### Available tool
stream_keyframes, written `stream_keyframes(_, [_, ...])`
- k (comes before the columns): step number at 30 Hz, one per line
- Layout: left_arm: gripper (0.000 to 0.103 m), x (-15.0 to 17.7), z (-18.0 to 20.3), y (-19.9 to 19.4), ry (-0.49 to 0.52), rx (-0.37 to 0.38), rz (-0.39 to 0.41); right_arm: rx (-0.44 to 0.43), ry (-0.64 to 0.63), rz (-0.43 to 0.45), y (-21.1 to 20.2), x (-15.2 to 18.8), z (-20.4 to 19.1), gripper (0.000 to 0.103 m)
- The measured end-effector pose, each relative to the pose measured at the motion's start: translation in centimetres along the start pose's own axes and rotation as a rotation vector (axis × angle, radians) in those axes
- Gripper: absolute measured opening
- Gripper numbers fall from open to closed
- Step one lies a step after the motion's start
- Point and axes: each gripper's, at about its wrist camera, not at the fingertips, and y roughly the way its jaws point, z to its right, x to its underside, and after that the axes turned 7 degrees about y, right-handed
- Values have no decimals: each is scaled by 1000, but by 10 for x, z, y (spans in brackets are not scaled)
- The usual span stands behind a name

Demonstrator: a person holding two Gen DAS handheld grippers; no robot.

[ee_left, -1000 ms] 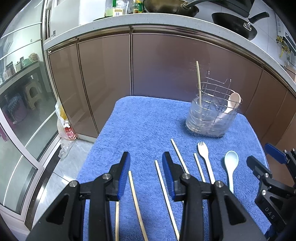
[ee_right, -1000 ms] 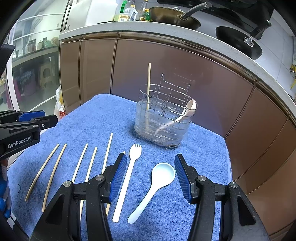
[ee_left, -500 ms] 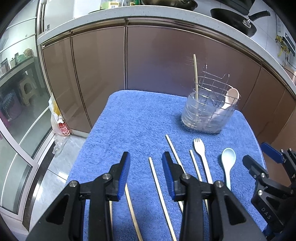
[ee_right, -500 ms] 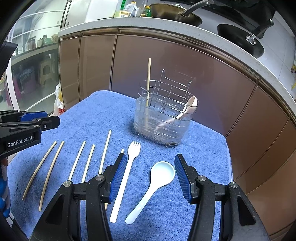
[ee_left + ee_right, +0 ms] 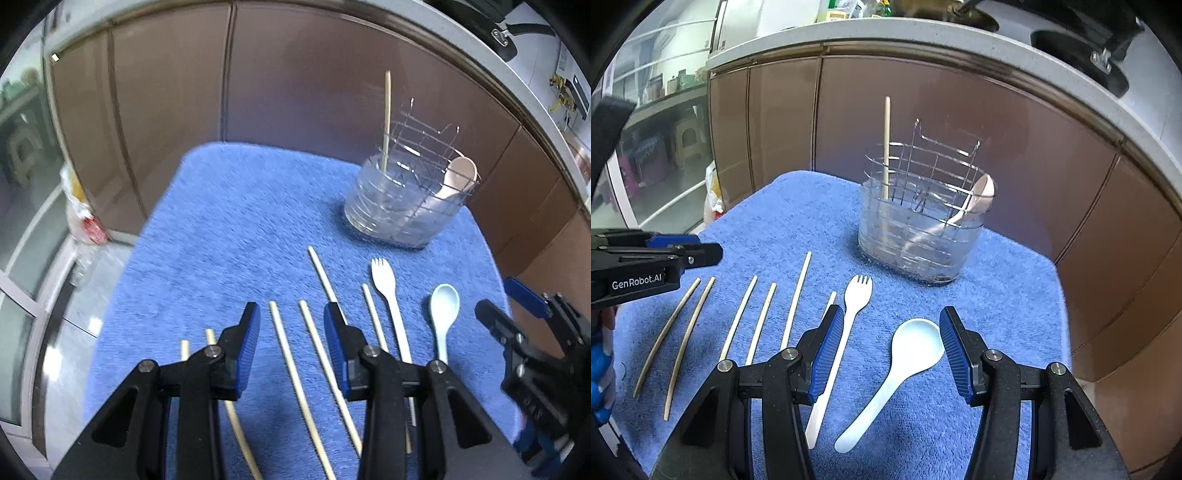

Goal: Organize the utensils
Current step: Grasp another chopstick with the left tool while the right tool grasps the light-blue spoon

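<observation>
A clear utensil holder (image 5: 408, 201) (image 5: 921, 230) with a wire rack stands at the back of the blue towel (image 5: 236, 229) (image 5: 1008, 295). It holds one upright chopstick (image 5: 886, 147) and a pale spoon (image 5: 980, 194). Several loose chopsticks (image 5: 291, 365) (image 5: 738, 317), a white fork (image 5: 388, 291) (image 5: 849, 314) and a white spoon (image 5: 443, 314) (image 5: 908, 354) lie on the towel. My left gripper (image 5: 291, 325) is open above two chopsticks. My right gripper (image 5: 892, 332) is open above the white spoon's bowl and the fork.
Brown cabinet doors (image 5: 295, 85) run behind the table under a pale countertop (image 5: 923, 40) with black pans (image 5: 1082, 48). The floor and a plastic bag (image 5: 79, 210) are to the left. The other gripper shows at each view's edge.
My left gripper has moved to the right, from over the leftmost chopsticks to over the middle pair. The right gripper has barely moved. Both stay open.
</observation>
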Motion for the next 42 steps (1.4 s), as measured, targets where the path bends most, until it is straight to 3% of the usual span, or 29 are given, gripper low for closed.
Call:
stream_keyframes(8, [34,-13,-17,43,-64,121,-175,-209,139,-165,45,-13,52,48])
stream_keyframes(14, [34,-10,-25,57,-80,119,-259,-203,179,-303,85,-6,64,43])
stream_keyframes(23, [33,-6,-30,74,-85,130,-325,-234,210,-360,99,4,82,41])
stream_keyframes(27, [33,-9,-29,83,-77,112,-344,-284,215,-386,109,6,87,31])
stream_keyframes(33, [25,-16,-22,94,-58,77,-372,-338,206,-424,125,1,86,20])
stream_keyframes(37, [13,-22,-21,101,-64,54,-397,-362,180,-449,131,-2,84,11])
stream_keyframes(42, [6,-26,-29,101,-109,57,-396,-360,116,-438,123,-4,80,9])
